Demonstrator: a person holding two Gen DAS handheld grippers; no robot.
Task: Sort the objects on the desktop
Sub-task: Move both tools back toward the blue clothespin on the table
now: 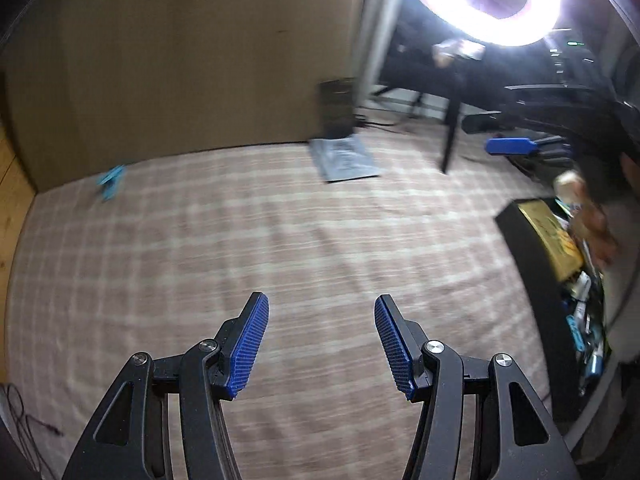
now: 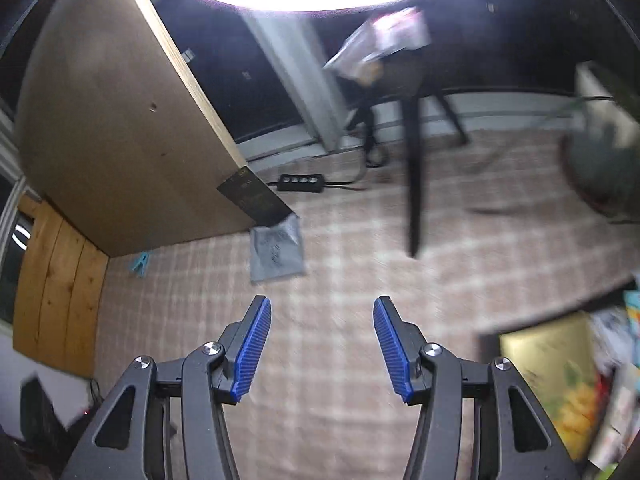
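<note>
With both your left gripper (image 1: 322,344) and right gripper (image 2: 322,346) spread empty, the black box of sorted clutter (image 1: 532,280) sits at three o'clock, while the turquoise plastic clip (image 1: 110,182) at ten and grey foil pouch (image 1: 344,158) at twelve remain

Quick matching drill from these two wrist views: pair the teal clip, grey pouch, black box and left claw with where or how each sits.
Things:
1. teal clip
2. grey pouch
3. black box
4. left claw

States:
A. open, nothing between the pads
B. at the far right, filled with items
C. by the corner of the wooden panels
D. flat on the checked cloth, at the panel's end

Pairs: 1-C, 2-D, 3-B, 4-A
</note>
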